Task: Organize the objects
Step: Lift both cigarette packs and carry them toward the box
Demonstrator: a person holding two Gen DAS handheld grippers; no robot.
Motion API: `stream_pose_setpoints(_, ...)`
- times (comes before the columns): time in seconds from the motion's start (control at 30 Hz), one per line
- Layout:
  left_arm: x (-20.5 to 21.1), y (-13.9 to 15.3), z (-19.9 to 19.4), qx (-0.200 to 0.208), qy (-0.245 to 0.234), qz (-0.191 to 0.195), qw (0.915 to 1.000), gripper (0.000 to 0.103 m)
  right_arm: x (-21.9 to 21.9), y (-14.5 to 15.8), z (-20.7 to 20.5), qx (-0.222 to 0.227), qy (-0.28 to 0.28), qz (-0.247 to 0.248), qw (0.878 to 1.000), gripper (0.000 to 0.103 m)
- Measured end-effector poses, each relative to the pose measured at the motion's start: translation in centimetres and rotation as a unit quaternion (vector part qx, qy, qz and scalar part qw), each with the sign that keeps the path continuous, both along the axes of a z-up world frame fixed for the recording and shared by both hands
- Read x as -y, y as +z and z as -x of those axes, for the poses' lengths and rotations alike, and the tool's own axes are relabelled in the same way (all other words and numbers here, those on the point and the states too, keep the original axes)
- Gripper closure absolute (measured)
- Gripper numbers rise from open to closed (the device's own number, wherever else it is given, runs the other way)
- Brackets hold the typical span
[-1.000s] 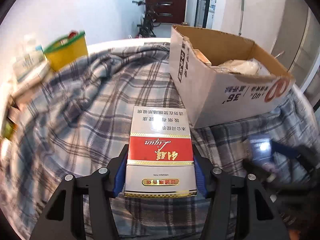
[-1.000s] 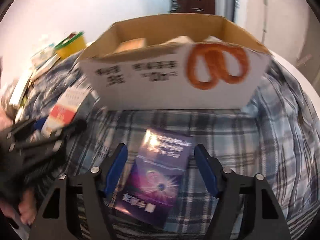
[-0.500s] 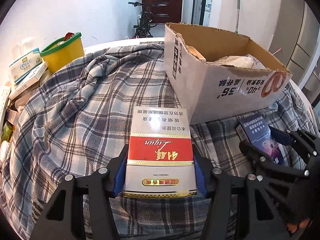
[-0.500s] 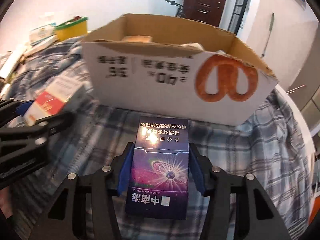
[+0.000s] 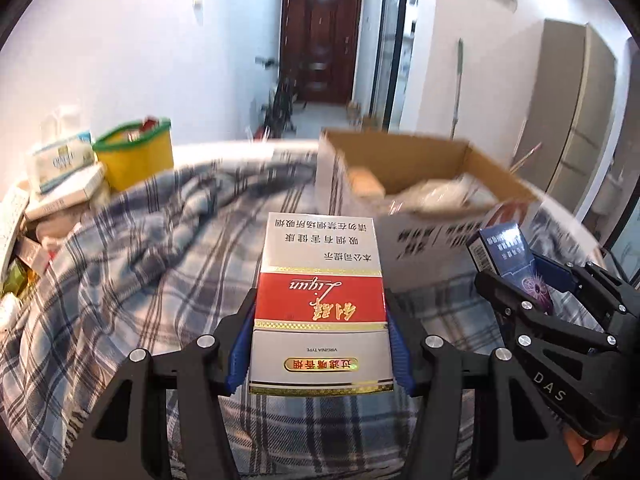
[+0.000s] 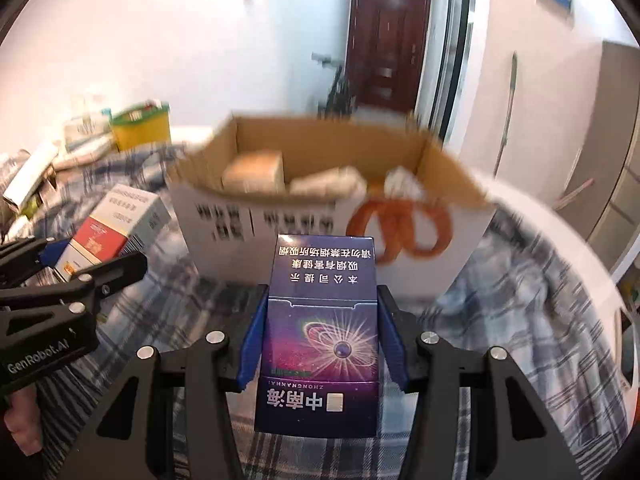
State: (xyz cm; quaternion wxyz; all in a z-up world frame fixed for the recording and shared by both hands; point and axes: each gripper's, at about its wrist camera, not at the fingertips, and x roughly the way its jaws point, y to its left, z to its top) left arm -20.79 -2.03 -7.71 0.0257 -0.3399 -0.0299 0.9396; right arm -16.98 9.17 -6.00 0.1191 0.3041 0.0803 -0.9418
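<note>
My left gripper point(image 5: 320, 332) is shut on a red and white cigarette carton point(image 5: 320, 300) and holds it above the plaid cloth point(image 5: 140, 280). My right gripper point(image 6: 322, 340) is shut on a purple cigarette carton point(image 6: 322, 332), also lifted. Each gripper shows in the other's view: the right one with its purple carton point(image 5: 508, 256) at the right, the left one with its red carton point(image 6: 112, 232) at the left. An open cardboard box point(image 6: 332, 216) stands just ahead, holding a tan packet point(image 6: 256, 170) and pale bags point(image 6: 328, 182).
A yellow tub with a green rim point(image 5: 136, 152), a tissue pack point(image 5: 60, 160) and flat boxes point(image 5: 60, 196) crowd the far left edge. The round table's white rim point(image 6: 560, 232) shows to the right. A hallway with a dark door point(image 5: 320, 44) lies beyond.
Both grippers have risen with their cartons off the cloth and tilted up toward the box. The right gripper closed on the purple carton earlier in this span.
</note>
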Motion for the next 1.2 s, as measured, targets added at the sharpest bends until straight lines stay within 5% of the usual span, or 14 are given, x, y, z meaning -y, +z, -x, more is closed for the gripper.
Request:
stream_pose_setpoints(0.3,0.3,4.0,-4.6,-0.172,0.033,0.004,0.9845,0.044,-0.4,3.3,-2.7,-0.120,0.031,0.059,0.991,0.053)
stream_pose_setpoints(0.83,-0.2,3.6,-4.0,-0.162,0.032,0.007,0.9863,0.044,-0.5,5.6,-5.5,-0.225,0.023,0.042,0.973,0.053)
stream_pose_setpoints(0.97,-0.3,5.5,-4.9,-0.181,0.062,0.037,0.9808,0.044,-0.8,8.9,-6.9,-0.218,0.034,0.068,0.973,0.053)
stream_pose_setpoints(1.07,-1.6,7.4,-5.2,-0.171,0.065,0.094,0.9787,0.044,-1.1,11.5,-8.1,-0.236,0.040,0.081,0.967,0.053)
stream_pose_setpoints(1.2,-2.0,11.2,-6.7,-0.188,0.044,0.079,0.9780,0.044,-1.3,15.1,-9.1,-0.277,0.036,0.060,0.958,0.053)
